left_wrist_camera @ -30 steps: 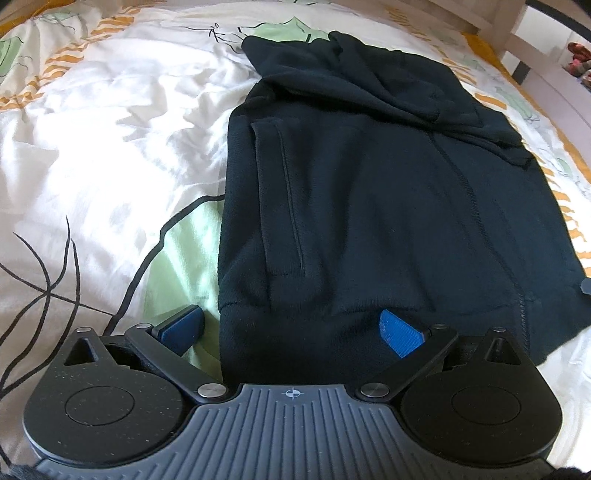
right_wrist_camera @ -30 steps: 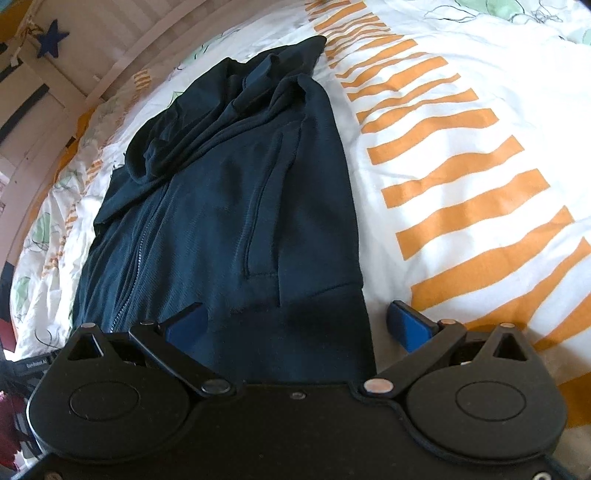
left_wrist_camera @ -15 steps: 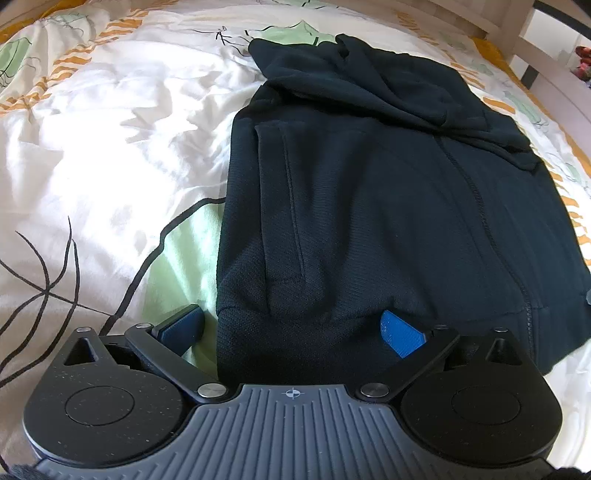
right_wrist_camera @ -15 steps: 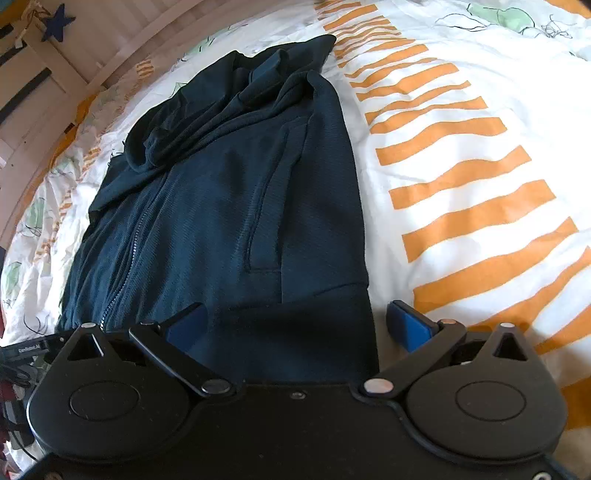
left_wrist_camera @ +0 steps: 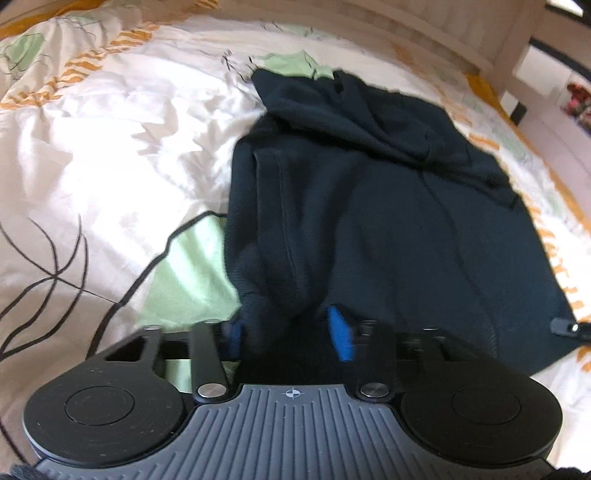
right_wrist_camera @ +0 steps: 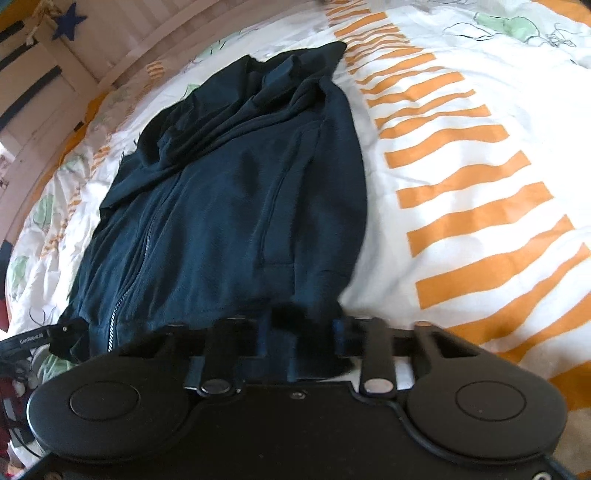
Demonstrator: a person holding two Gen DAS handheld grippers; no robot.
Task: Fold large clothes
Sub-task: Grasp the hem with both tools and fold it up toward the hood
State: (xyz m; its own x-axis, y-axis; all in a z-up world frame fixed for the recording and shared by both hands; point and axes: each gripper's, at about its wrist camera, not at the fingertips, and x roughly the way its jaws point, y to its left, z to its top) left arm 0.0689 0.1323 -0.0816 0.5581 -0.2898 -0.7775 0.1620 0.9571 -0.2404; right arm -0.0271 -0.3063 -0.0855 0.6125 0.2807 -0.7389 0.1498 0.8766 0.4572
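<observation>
A dark navy zip hoodie (left_wrist_camera: 388, 221) lies flat on the bed, hood at the far end, hem towards me. In the left wrist view my left gripper (left_wrist_camera: 288, 334) has its jaws closing on the hem's left corner, and the cloth is bunched and pinched between the blue pads (left_wrist_camera: 341, 338). In the right wrist view the hoodie (right_wrist_camera: 221, 206) shows its zip at the left. There my right gripper (right_wrist_camera: 303, 338) has its jaws closing on the hem's right corner, with a fold of cloth gathered between the pads.
The hoodie rests on a white duvet (left_wrist_camera: 92, 147) printed with green leaves and orange stripes (right_wrist_camera: 480, 206). A pale wooden bed frame (left_wrist_camera: 461, 33) runs along the far side. A blue star (right_wrist_camera: 68, 20) hangs on the frame at top left.
Both grippers stood wide open around the hem corners before. Now both have narrowed onto the cloth, which has bunched up between the pads. The left view has tilted a little.
</observation>
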